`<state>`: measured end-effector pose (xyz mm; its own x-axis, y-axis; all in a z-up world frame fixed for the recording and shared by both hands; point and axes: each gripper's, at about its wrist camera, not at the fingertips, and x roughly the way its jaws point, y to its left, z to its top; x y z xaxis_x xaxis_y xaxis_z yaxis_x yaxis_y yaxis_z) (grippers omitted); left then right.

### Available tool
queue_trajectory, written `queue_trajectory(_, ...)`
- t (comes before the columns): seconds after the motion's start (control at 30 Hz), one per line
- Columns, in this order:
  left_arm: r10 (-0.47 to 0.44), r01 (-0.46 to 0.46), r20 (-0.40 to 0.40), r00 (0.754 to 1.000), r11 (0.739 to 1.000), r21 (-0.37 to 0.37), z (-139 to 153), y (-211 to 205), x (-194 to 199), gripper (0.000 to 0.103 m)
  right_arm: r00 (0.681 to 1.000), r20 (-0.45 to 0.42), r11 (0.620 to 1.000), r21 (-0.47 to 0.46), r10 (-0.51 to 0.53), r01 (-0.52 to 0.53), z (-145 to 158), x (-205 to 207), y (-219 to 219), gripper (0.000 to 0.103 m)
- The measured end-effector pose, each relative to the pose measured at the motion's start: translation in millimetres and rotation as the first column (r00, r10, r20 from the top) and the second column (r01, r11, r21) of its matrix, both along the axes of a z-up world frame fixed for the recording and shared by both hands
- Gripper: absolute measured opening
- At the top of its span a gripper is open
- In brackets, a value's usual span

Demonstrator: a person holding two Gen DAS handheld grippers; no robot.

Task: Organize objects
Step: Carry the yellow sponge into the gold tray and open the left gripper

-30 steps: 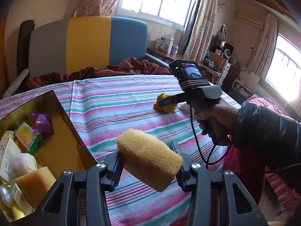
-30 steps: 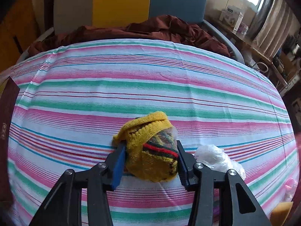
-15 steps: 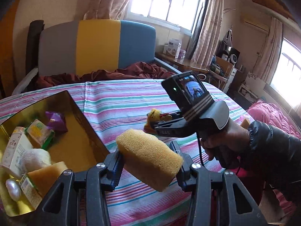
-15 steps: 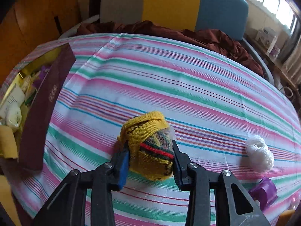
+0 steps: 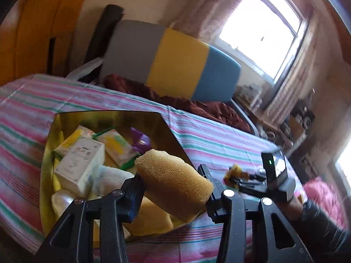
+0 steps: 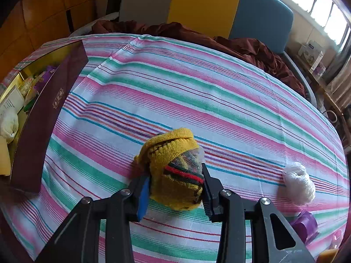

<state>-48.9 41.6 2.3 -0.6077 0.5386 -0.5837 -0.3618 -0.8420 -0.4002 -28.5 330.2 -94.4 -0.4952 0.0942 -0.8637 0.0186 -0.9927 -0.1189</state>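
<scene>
Two grippers are loaded: the left gripper clamps a sponge above the box; the right gripper clamps a knitted bundle right of the box. Risk: the crowded box may reject the sponge, letting it bounce out.

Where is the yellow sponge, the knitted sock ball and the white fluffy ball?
yellow sponge (image 5: 173, 184), left wrist view, middle of its top face.
knitted sock ball (image 6: 175, 171), right wrist view, its front.
white fluffy ball (image 6: 298, 183), right wrist view, its middle.

Two sponges, one knitted bundle, one box.
</scene>
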Motion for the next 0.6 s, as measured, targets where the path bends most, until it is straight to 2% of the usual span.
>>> queue_trajectory(0.07,0.025,-0.026,0.037,0.999,0.999,0.035,-3,-10,-11,0.047,1.000,0.001,1.000,0.002,0.002,-0.002,0,0,-1,0.041)
queue_trajectory(0.13,0.026,-0.027,0.051,0.998,0.999,0.032,-7,-10,-21,0.047,1.000,0.001,1.000,0.003,0.003,-0.003,0,0,0,0.041)
queue_trajectory(0.27,-0.007,0.008,0.058,0.998,1.000,-0.011,-16,9,-38,0.047,1.000,0.001,1.000,0.004,0.005,-0.005,0,0,0,0.041)
queue_trajectory(0.47,-0.059,0.076,0.139,0.989,0.989,-0.123,-49,47,-65,0.049,1.000,0.001,1.000,0.006,0.006,-0.006,0,0,0,0.041)
queue_trajectory(0.57,-0.076,0.107,0.197,0.977,0.983,-0.151,-67,59,-74,0.054,1.000,0.001,1.000,0.006,0.007,-0.007,0,0,0,0.041)
queue_trajectory(0.6,-0.064,0.100,0.208,0.976,0.981,-0.169,-72,60,-76,0.059,1.000,0.001,1.000,0.005,0.007,-0.007,0,0,0,0.041)
